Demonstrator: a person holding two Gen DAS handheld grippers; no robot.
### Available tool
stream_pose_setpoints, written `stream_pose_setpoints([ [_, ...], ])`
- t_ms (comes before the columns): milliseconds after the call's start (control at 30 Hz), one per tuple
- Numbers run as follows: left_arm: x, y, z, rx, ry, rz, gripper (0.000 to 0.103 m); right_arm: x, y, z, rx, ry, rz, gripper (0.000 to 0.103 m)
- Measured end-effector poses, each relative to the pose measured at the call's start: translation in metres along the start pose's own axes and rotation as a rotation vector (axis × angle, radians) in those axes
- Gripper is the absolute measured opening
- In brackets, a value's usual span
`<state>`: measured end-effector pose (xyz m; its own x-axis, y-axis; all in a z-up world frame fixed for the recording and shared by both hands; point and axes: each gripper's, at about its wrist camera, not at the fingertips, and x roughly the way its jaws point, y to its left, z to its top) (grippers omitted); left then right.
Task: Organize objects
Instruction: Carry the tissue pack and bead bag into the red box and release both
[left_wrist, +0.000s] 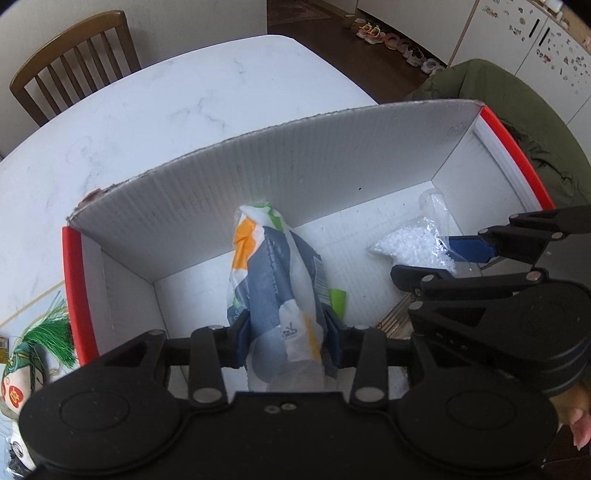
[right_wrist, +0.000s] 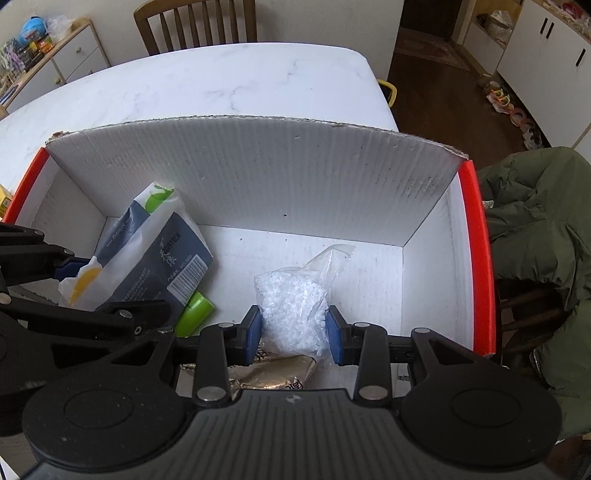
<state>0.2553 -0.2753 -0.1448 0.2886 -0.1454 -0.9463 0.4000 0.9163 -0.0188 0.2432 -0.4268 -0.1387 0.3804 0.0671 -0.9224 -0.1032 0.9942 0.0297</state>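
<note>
A white cardboard box with red outer sides (left_wrist: 258, 177) (right_wrist: 258, 177) stands open on the marble table. My left gripper (left_wrist: 288, 332) is shut on a grey, white and orange paper pack (left_wrist: 273, 280) (right_wrist: 147, 258), which reaches down into the box's left half. My right gripper (right_wrist: 295, 332) is shut on a clear bag of white pellets (right_wrist: 291, 302) (left_wrist: 413, 247) over the box's right half. The right gripper (left_wrist: 458, 258) also shows at the right of the left wrist view. A green roll (right_wrist: 195, 314) lies beside the paper pack. A gold packet (right_wrist: 273, 373) lies below the pellet bag.
The marble table (left_wrist: 166, 103) (right_wrist: 221, 81) extends beyond the box. Wooden chairs (left_wrist: 74, 59) (right_wrist: 195, 22) stand at its far side. A green jacket (right_wrist: 535, 229) hangs over a chair at the right. A green tassel and a doll (left_wrist: 44, 339) lie left of the box.
</note>
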Motion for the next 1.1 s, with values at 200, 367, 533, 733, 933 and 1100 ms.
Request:
stream_pose_setpoints([
  [200,-0.001,0.001,-0.002,-0.004,0.004,0.007,0.056,-0.006,-0.003,-0.003,0.002,-0.005,-0.006,0.038],
  [367,-0.010,0.004,-0.005,-0.032,-0.018,-0.016,0.063,-0.019,-0.009,-0.008,0.012,-0.033,0.015,0.040],
  [533,-0.020,0.003,-0.010,-0.028,-0.040,-0.027,0.066,-0.036,-0.011,-0.013,0.022,-0.064,0.021,0.046],
  [733,-0.039,0.001,-0.015,-0.027,-0.089,-0.038,0.076,-0.059,-0.017,-0.021,0.057,-0.108,0.045,0.051],
  [933,-0.065,0.000,-0.025,-0.005,-0.163,-0.053,0.078,-0.087,-0.011,-0.030,0.051,-0.167,0.075,0.053],
  [1100,-0.090,0.008,-0.038,-0.010,-0.222,-0.067,0.080,-0.111,0.002,-0.036,0.042,-0.221,0.098,0.057],
])
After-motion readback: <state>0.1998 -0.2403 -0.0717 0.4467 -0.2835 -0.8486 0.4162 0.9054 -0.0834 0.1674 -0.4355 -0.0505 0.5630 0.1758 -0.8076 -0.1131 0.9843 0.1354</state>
